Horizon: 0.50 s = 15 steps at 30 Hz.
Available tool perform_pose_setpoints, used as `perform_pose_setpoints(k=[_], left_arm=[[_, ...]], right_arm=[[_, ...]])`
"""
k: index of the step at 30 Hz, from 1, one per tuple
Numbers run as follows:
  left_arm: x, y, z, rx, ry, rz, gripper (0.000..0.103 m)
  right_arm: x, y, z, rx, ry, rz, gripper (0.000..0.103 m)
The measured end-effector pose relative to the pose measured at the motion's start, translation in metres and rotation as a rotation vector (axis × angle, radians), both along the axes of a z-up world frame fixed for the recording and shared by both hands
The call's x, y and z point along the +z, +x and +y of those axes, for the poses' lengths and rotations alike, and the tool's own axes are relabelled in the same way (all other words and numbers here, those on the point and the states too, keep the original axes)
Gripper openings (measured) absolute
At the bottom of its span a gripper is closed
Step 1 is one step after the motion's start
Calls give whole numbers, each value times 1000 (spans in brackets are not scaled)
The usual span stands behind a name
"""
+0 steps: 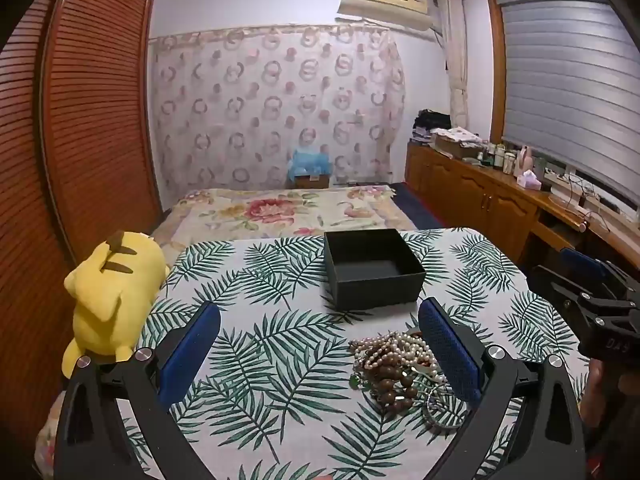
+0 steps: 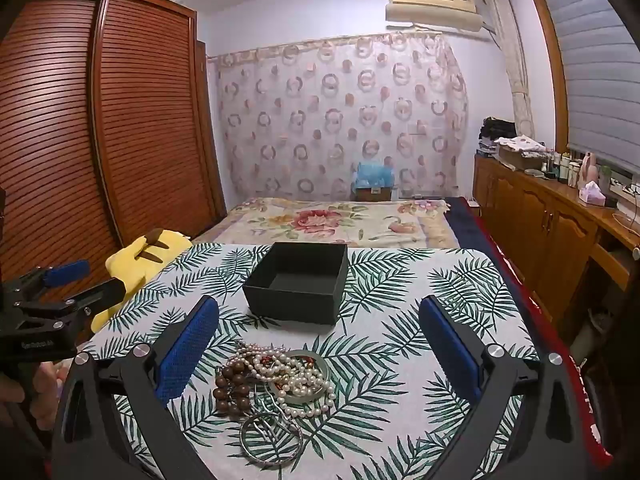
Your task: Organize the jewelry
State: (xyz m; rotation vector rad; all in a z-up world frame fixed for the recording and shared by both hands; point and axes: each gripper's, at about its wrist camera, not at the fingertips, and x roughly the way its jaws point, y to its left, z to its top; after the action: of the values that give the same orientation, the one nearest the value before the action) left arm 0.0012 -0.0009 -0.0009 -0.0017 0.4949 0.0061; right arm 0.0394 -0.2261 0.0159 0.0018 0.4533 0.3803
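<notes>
Left claw (image 1: 320, 344) wide, right claw (image 2: 320, 344) wide, angled downward

Barely any text to read here

Only "DAS" on the right gripper (image 1: 600, 304) body; lettering on the left gripper (image 2: 52, 292) is too blurry.

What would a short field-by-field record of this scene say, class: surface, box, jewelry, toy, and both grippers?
surface: table under a leaf-print cloth
box: black, open, empty, beyond the jewelry
jewelry: tangled heap of pearl strands, brown beads and bangles, on the cloth, outside the box
toy: yellow plush at the table's left edge
left gripper: open, holding nothing
right gripper: open, holding nothing
</notes>
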Motion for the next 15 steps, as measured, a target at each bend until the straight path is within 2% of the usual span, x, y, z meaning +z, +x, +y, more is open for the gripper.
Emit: perform_pose_setpoints(k=[15], left_arm=[[1, -1, 1, -3, -6, -3, 96]], right_arm=[[0, 0, 0, 2, 1, 4, 101]])
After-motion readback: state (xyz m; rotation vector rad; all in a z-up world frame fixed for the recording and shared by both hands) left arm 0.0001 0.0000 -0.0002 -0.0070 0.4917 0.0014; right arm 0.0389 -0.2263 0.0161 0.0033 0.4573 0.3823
